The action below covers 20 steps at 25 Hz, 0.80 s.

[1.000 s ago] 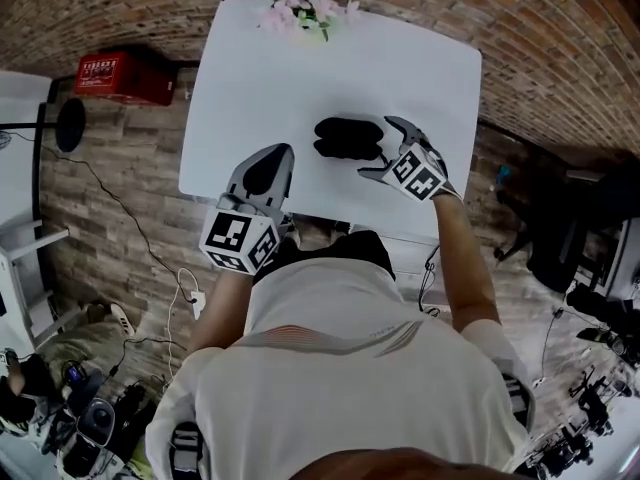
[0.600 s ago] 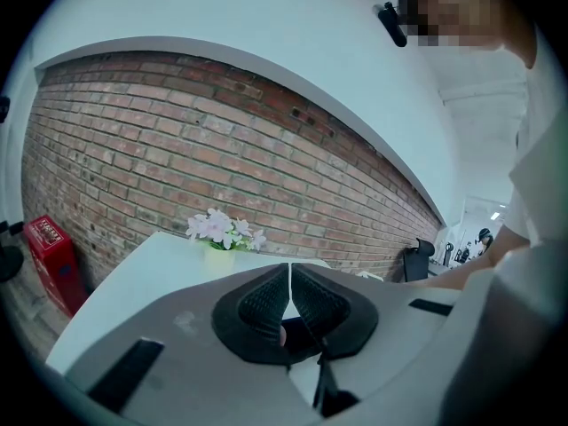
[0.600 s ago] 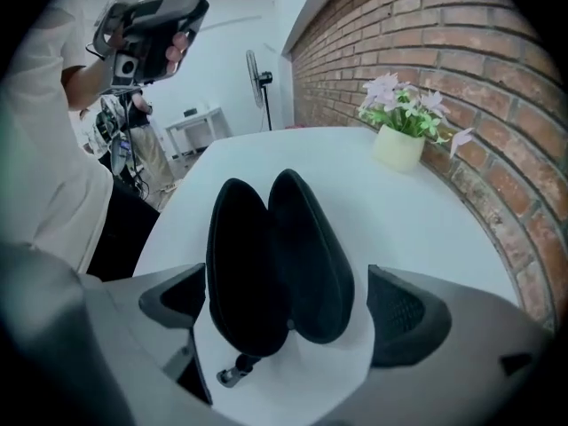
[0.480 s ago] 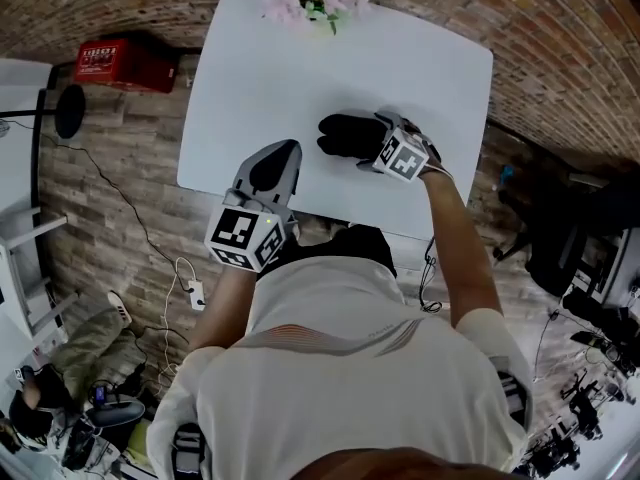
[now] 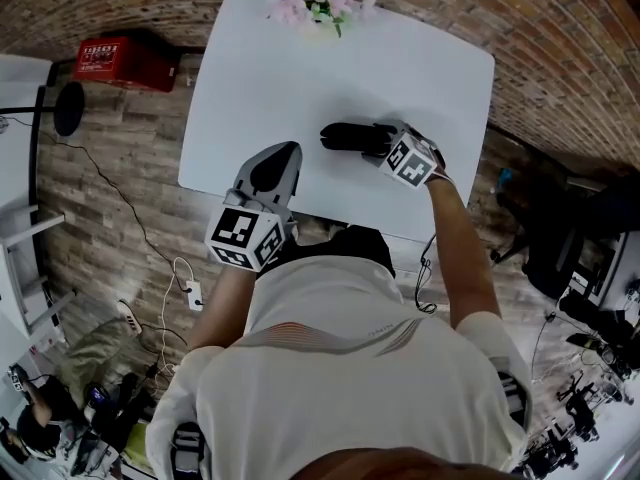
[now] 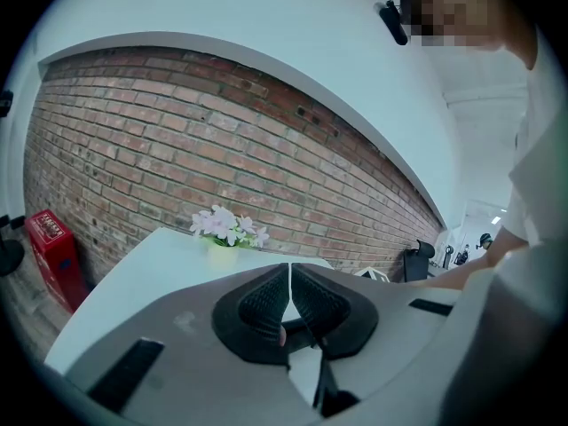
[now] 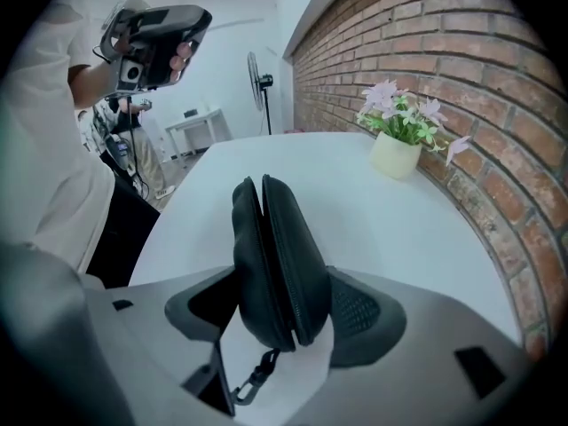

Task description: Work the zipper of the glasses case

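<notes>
At 7 o'clock on the table's near edge, found left gripper (image 5: 272, 168) clenched on nothing and well apart from the work. Toward 5 o'clock from table centre, found glasses case (image 5: 348, 136), black, standing on its edge. Just beside it at 4 o'clock, found right gripper (image 5: 382, 144) with jaws closing about the case, pads against both shells as far as seen. Noted zipper pull (image 7: 253, 382) hanging free at the case's near end, touched by neither tool.

Judged progress as early: case being secured, zip not yet worked. Could not confirm whether the seam is fully shut. Left to do: take the pull with the free tool and run it along.

Recorded red box (image 5: 120, 63) on the floor at 9 o'clock, white table (image 5: 260, 78) otherwise bare, flowers (image 5: 318, 0) at 12 o'clock, brick wall (image 6: 177, 131) behind.
</notes>
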Tool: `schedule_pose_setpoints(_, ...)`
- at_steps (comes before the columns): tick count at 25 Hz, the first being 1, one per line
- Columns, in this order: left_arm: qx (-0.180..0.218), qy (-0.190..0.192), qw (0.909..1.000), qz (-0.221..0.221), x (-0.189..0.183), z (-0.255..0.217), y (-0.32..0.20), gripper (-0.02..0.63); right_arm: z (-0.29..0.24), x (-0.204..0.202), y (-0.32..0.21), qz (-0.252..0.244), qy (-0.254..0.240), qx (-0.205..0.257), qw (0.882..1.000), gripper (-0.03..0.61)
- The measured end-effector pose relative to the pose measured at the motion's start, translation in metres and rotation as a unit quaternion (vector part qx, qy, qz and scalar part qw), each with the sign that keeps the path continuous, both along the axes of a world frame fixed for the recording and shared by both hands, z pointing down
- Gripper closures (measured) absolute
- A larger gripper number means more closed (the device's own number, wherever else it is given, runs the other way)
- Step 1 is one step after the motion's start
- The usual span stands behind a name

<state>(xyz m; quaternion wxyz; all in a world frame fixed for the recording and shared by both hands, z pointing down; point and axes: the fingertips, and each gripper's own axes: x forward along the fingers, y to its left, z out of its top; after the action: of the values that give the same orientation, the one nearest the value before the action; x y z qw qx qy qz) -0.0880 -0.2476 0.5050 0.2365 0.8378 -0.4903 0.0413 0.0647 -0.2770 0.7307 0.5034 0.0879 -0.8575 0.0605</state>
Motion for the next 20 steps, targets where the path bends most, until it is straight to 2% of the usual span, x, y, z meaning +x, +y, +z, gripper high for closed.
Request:
schedule_pose_setpoints(3, 0.003, -0.001, 1.0000, 0.001, -0.001, -0.002, 0.000, 0.592, -0.003, -0.001, -0.002, -0.004, 0.004, 0.017, 1.000, 0.252)
schedule_pose_setpoints(6, 0.004, -0.001, 1.0000, 0.000, -0.001, -0.003, 0.001, 0.592, -0.008, -0.002, -0.003, 0.003, -0.005, 0.025, 1.000, 0.259)
schedule_pose_setpoints(13, 0.015, 0.000, 0.9999, 0.001, -0.004, -0.012, 0.002, 0.592, -0.052, -0.008, -0.013, 0.091, -0.079, 0.033, 0.992, 0.267)
schedule_pose_setpoints(16, 0.026, 0.001, 0.9996, 0.004, -0.004, -0.020, 0.000, 0.592, -0.080, -0.007, -0.018, 0.145, -0.122, 0.041, 0.981, 0.268)
schedule_pose_setpoints(20, 0.044, 0.001, 0.9990, 0.010, -0.006, -0.033, -0.001, 0.592, -0.128, -0.007, -0.021, 0.226, -0.195, 0.041, 0.954, 0.270)
